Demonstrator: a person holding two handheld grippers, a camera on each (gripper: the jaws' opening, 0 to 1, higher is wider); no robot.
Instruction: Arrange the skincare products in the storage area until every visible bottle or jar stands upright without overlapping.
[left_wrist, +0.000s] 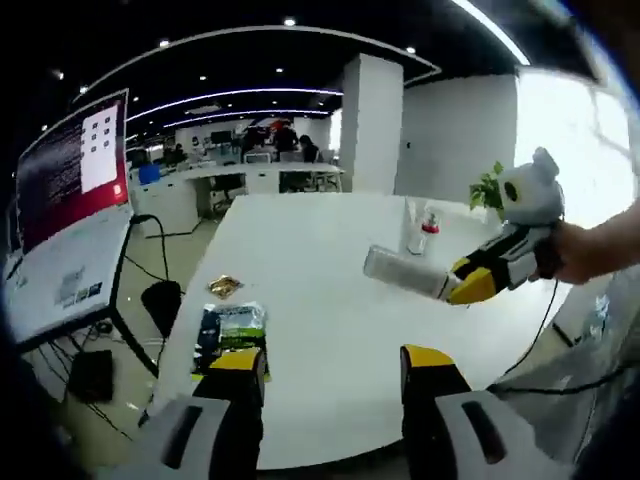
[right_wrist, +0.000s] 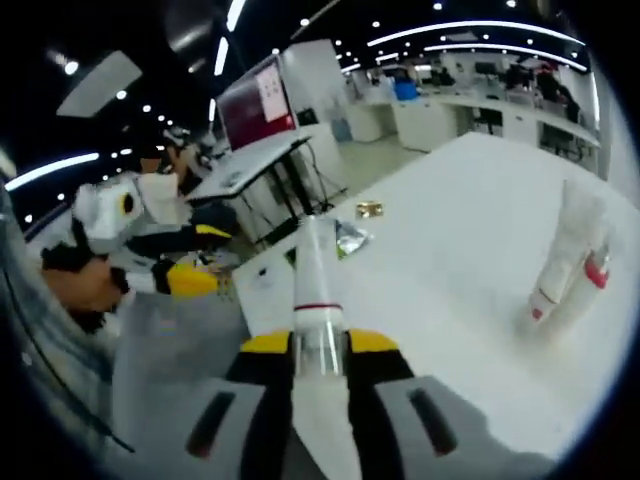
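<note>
My right gripper (right_wrist: 320, 345) is shut on a slim white tube (right_wrist: 313, 280) with a red ring, held level above the white table (right_wrist: 450, 220). In the left gripper view the same tube (left_wrist: 405, 270) sticks out leftward from the right gripper (left_wrist: 468, 280), which a hand holds. Two more pale bottles (right_wrist: 565, 260) with red caps stand upright close together on the table, seen far off as the bottles (left_wrist: 421, 231). My left gripper (left_wrist: 333, 368) is open with nothing between its jaws; it also appears as the left gripper (right_wrist: 200, 257) off the table's edge.
A dark green packet (left_wrist: 230, 330) and a small gold packet (left_wrist: 225, 287) lie near the table's left edge. A monitor (left_wrist: 70, 200) on a stand is beside the table. A potted plant (left_wrist: 488, 188) sits at the far corner. Desks and people fill the background.
</note>
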